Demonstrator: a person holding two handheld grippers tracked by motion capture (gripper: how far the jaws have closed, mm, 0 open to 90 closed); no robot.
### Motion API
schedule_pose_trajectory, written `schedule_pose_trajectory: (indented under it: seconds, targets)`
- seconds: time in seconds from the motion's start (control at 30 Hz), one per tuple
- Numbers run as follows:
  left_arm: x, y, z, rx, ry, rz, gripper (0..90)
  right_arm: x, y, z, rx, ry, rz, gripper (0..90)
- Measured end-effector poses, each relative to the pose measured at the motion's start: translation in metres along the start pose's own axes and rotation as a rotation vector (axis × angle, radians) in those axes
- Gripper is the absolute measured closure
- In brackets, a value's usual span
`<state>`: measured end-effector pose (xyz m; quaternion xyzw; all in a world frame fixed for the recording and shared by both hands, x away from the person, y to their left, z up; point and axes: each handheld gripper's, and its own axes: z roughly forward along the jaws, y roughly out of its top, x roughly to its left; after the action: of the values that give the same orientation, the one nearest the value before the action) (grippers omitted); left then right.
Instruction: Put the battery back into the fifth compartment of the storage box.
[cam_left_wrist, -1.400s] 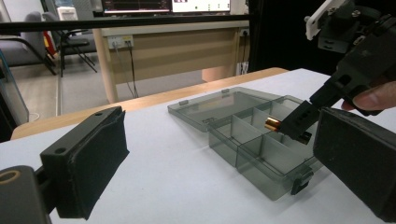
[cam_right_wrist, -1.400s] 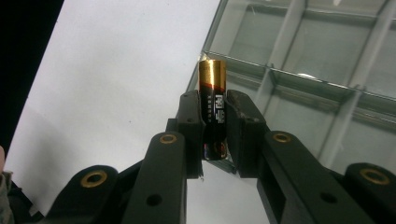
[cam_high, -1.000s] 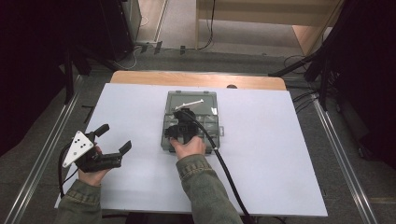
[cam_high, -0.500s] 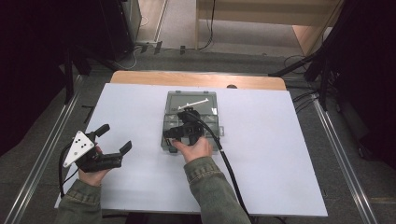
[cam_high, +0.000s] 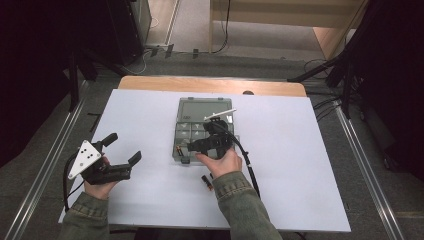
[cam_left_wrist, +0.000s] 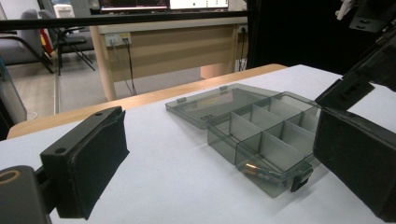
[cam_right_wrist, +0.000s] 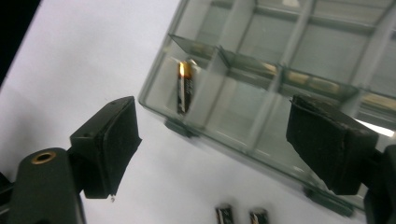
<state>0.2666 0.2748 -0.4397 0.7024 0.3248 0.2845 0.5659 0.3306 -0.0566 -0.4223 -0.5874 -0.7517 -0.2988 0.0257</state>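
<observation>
Desk (cam_high: 310, 165) white, wide; grey compartment box (cam_high: 192, 132) at centre, lid flat open behind; right gripper (cam_high: 212, 142) over box's near edge, fingers spread, empty; left gripper (cam_high: 120, 150) well left, fingers apart, empty; one battery (cam_right_wrist: 185, 87) in corner compartment, two batteries (cam_high: 207, 183) on desk beside box

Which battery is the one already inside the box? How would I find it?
Find the grey see-through box mid-table, lid open. Look in its near-left corner compartment: one battery with a gold end. Its neighbours, two batteries, lie loose on the white table outside the box.
</observation>
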Motion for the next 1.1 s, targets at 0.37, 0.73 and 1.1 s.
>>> schedule_pose_trajectory:
  seconds: [0.37, 0.73, 1.1]
  targets:
    - [-0.001, 0.0, 0.0, 0.002, 0.0, 0.003, 3.2, -0.011, -0.031, -0.013, 0.06, -0.147, -0.051, 14.3]
    - [-0.002, -0.001, 0.001, 0.008, 0.0, 0.006, 3.2, -0.02, -0.065, -0.012, 0.122, -0.206, -0.087, 14.1]
    - [-0.002, -0.001, 0.002, 0.012, -0.001, 0.008, 3.2, -0.022, -0.08, 0.002, 0.179, -0.207, -0.142, 14.3]
